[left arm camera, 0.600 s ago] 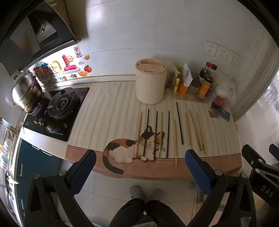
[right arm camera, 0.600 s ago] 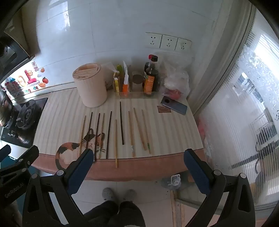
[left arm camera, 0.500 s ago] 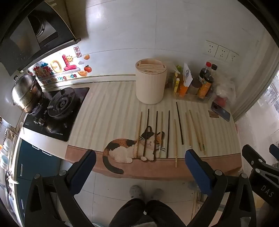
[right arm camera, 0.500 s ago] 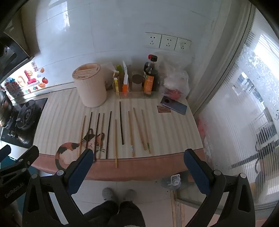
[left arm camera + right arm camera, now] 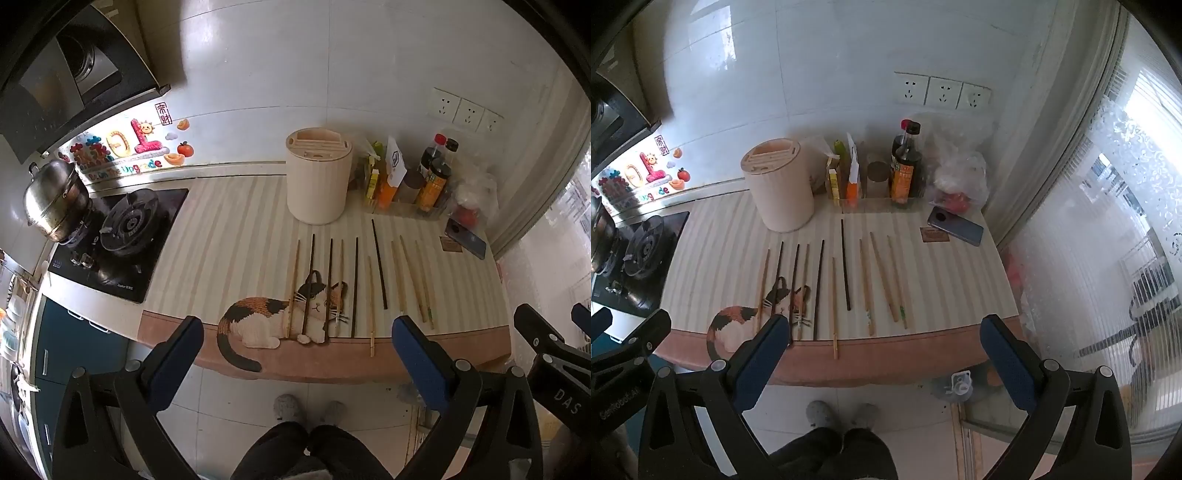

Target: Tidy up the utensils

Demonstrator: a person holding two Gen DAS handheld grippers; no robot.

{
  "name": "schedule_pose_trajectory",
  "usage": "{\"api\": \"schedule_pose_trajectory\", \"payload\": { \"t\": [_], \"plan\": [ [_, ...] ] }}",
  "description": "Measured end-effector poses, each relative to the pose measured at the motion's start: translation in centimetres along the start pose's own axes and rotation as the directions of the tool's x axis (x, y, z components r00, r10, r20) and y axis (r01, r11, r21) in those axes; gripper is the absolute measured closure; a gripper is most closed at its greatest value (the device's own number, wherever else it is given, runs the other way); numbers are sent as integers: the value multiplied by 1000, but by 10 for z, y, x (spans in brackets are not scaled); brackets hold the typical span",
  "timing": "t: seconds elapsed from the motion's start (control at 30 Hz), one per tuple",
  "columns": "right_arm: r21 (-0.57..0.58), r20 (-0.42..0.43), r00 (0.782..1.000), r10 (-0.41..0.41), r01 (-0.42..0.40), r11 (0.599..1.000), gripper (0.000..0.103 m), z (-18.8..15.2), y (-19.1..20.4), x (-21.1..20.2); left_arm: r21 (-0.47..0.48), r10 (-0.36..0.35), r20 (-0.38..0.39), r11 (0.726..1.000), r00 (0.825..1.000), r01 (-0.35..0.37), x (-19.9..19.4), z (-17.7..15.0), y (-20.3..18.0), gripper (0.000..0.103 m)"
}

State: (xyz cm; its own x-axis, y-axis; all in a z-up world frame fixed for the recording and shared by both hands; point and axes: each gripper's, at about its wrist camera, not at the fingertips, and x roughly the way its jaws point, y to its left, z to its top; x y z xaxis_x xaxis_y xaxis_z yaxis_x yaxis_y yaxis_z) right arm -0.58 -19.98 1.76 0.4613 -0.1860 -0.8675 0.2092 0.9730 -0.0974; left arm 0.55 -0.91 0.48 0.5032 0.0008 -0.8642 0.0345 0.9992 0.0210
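Note:
Several chopsticks, some dark (image 5: 379, 269) (image 5: 845, 264) and some light wood (image 5: 398, 281) (image 5: 865, 284), lie side by side on a striped counter mat (image 5: 229, 243) (image 5: 945, 280). Behind them stands a beige cylindrical utensil holder (image 5: 318, 181) (image 5: 779, 186) with slots in its top. My left gripper (image 5: 295, 341) is open, held above the floor in front of the counter edge, nothing between its blue pads. My right gripper (image 5: 882, 341) is open too, at the same distance from the counter, and holds nothing. Each gripper's black frame shows at the edge of the other's view.
Sauce bottles (image 5: 905, 166) and packets stand behind the chopsticks. A phone (image 5: 955, 230) lies at the back right. A gas hob (image 5: 122, 236) with a steel pot (image 5: 55, 201) is on the left. The person's legs and slippers (image 5: 308, 410) show below.

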Motion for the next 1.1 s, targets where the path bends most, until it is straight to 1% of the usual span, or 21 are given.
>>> {"api": "schedule_pose_trajectory", "payload": {
  "t": [0.2, 0.4, 1.1],
  "plan": [
    [1, 1, 1000, -6, 6, 1000, 0, 6, 5, -5, -1, -3, -1, 1000, 1000, 3, -2, 0, 2, 0],
    [0, 6, 1000, -5, 5, 1000, 0, 7, 5, -8, -1, -4, 6, 1000, 1000, 4, -5, 5, -3, 0],
    [1, 14, 1000, -3, 3, 1000, 0, 6, 5, -13, -2, -8, 12, 1000, 1000, 8, -6, 4, -4, 0]
  ]
}}
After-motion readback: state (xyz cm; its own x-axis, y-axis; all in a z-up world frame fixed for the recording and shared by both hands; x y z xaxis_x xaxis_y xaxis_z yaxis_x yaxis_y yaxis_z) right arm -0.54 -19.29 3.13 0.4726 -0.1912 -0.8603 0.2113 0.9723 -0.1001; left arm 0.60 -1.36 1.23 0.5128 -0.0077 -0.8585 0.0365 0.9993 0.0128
